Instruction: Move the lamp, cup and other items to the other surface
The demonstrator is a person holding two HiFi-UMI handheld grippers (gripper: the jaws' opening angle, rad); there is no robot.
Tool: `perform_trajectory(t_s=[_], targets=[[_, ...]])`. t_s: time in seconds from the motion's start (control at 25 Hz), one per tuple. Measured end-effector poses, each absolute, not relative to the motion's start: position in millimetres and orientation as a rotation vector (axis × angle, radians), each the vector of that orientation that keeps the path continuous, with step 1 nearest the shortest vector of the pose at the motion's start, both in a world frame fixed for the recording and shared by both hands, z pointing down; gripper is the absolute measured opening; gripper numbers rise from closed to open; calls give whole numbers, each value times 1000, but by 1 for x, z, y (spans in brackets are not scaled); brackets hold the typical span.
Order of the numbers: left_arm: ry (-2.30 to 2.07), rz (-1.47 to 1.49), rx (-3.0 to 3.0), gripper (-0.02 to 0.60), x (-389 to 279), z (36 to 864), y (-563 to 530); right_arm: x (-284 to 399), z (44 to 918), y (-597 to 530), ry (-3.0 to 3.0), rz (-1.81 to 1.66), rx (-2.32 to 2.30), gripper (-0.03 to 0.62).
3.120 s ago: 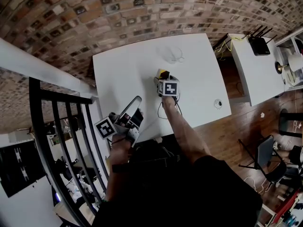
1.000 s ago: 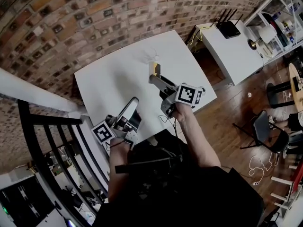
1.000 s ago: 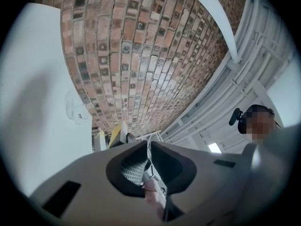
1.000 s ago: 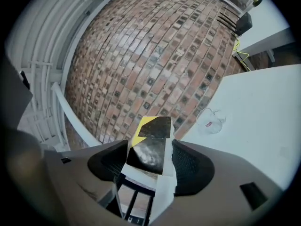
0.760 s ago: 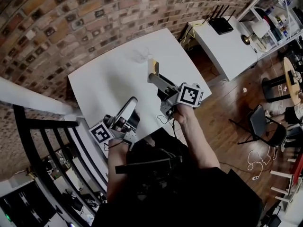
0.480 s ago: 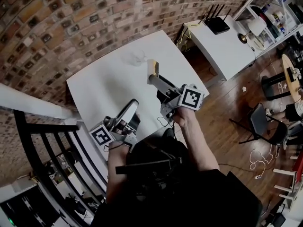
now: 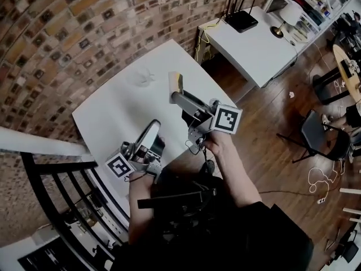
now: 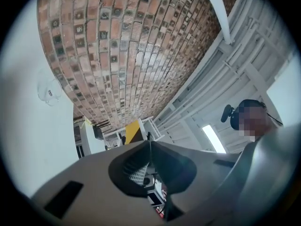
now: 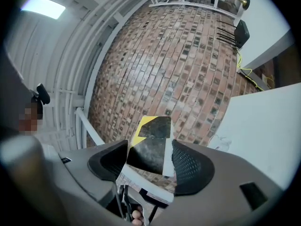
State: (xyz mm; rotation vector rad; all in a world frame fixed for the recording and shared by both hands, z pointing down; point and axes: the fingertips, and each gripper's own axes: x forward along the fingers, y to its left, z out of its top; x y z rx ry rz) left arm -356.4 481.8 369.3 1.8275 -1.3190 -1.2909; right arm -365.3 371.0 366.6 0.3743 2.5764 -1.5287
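My right gripper (image 7: 177,96) is shut on a small yellow, black and white box (image 7: 176,82), held up over the white table (image 7: 110,114). In the right gripper view the box (image 9: 151,147) sits upright between both pads. My left gripper (image 7: 154,124) hovers near the table's front edge, its jaws touching with nothing between them (image 8: 150,144). A clear glass cup (image 7: 141,77) stands at the table's far side by the brick wall; it also shows in the left gripper view as the cup (image 8: 49,90). A lamp (image 7: 286,14) stands on the second white table (image 7: 254,47).
A black router (image 7: 239,19) with antennas sits on the second table, cables hanging behind it. A black railing (image 7: 62,202) runs at the left. Wood floor, a dark chair (image 7: 318,137) and shelving lie to the right. A person's blurred head shows in both gripper views.
The right gripper has lifted the box off the table and carried it up and rightward. The left gripper has risen too. The head view has swung toward the second table.
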Motion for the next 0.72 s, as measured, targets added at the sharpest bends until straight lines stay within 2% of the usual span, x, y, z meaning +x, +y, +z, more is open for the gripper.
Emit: perform_trajectory(t_s=[0.72], targets=[[-1193, -1085, 1944, 32, -164, 352, 302, -136, 338, 180, 2374, -1443, 205, 321]])
